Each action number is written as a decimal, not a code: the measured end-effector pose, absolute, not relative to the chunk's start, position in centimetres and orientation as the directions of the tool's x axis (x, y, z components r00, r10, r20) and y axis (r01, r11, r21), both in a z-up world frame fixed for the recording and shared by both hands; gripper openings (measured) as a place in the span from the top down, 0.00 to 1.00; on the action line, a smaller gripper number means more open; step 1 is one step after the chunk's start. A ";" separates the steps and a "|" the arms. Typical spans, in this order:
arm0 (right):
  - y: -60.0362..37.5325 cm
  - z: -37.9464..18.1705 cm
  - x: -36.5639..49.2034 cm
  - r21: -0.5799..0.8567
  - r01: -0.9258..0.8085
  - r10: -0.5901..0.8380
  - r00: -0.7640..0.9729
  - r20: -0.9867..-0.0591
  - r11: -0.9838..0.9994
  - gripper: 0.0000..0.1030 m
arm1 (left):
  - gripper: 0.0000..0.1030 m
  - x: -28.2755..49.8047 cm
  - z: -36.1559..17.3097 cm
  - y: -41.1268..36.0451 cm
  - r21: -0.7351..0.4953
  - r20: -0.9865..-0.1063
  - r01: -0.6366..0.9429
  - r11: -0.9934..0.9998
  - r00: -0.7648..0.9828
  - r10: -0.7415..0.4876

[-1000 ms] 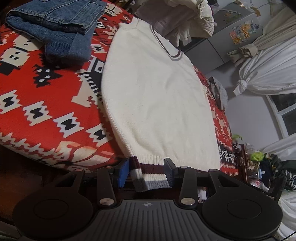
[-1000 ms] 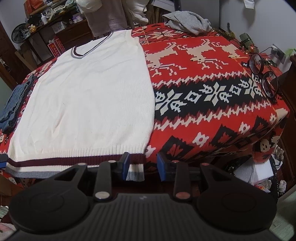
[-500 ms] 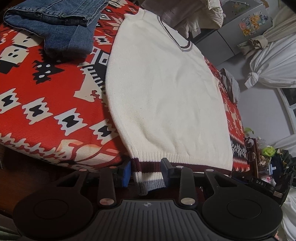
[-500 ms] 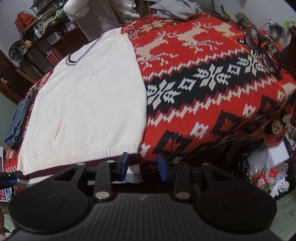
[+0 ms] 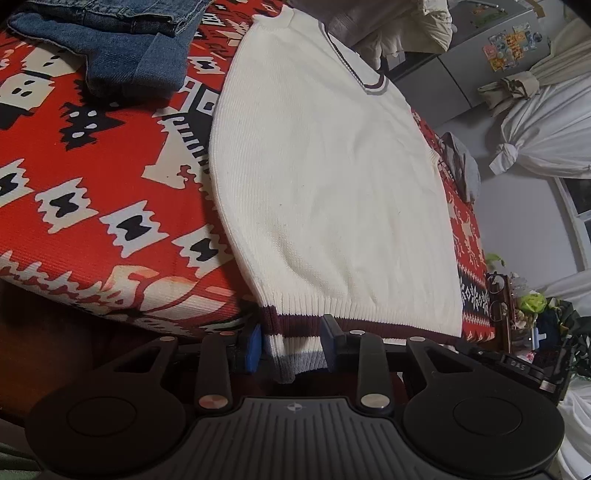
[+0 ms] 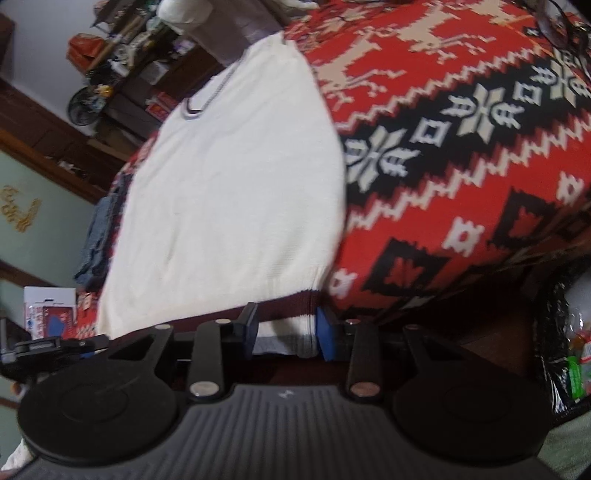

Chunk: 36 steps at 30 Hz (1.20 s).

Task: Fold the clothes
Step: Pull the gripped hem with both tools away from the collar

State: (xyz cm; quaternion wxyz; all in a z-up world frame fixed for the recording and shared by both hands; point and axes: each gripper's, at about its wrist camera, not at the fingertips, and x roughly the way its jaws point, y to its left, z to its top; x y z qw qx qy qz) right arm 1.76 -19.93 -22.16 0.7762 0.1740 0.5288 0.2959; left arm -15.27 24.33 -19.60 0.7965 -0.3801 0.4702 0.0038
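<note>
The left tool (image 5: 291,345) sits at the near edge of the bed, its two blue-padded fingers (image 5: 252,347) spread apart on either side of the sweater's left bottom corner. The striped hem hangs between them; the jaws are released, not pinching the cloth. The right tool (image 6: 284,334) is at the sweater's right bottom corner in the same way: its fingers (image 6: 325,338) stand apart with the hem lying in the gap, unclenched. The right wrist view is tilted and somewhat blurred.

The cream sweater (image 5: 325,177) lies flat and face up on the bed, its V-neck collar at the far end and its ribbed hem at the near edge. The hem carries a dark maroon stripe, a white band and a grey edge, and it droops a little over the bed's side. The collar is trimmed in matching dark and grey lines.

The bed is covered by a red blanket (image 5: 74,206) with black and cream patterns, including reindeer and snowflake shapes on the side to the sweater's right. On the blanket to the sweater's left, well apart from it, rests a folded pair of blue jeans (image 5: 110,40). At the far end of the bed, beyond the collar, is a heap of pale clothing (image 5: 388,26). A grey garment (image 5: 465,170) lies on the blanket to the sweater's far right. A pair of round eyeglasses (image 5: 498,299) sits at the blanket's near right corner. White curtains (image 5: 546,125), knotted, hang in the background.
</note>
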 end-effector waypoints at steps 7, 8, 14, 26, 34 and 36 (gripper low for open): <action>-18.8 -22.7 3.0 0.593 -0.239 0.639 0.251 -0.727 0.769 0.71 | 0.75 -15.3 -19.8 24.6 -0.609 -0.751 -0.373 0.701 0.555 -0.357; -18.7 -22.8 3.0 0.589 -0.229 0.632 0.252 -0.733 0.775 0.75 | 0.77 -15.3 -19.8 24.7 -0.607 -0.753 -0.375 0.701 0.554 -0.355; -19.0 -22.1 2.5 0.530 -0.164 0.554 0.287 -0.781 0.832 0.94 | 0.94 -15.2 -19.1 24.4 -0.538 -0.799 -0.420 0.731 0.530 -0.284; -19.2 -19.2 2.4 0.402 -0.073 0.401 0.345 -0.849 0.913 0.95 | 0.94 -15.3 -17.2 23.8 -0.336 -0.896 -0.512 0.790 0.433 -0.100; -20.3 -20.1 2.0 0.402 -0.040 0.393 0.318 -0.863 0.915 0.95 | 0.94 -14.9 -18.1 23.1 -0.295 -0.923 -0.517 0.804 0.372 -0.099; -20.3 -20.9 2.3 0.397 -0.025 0.385 0.307 -0.870 0.917 0.95 | 0.94 -14.8 -19.0 23.5 -0.304 -0.924 -0.530 0.792 0.365 -0.112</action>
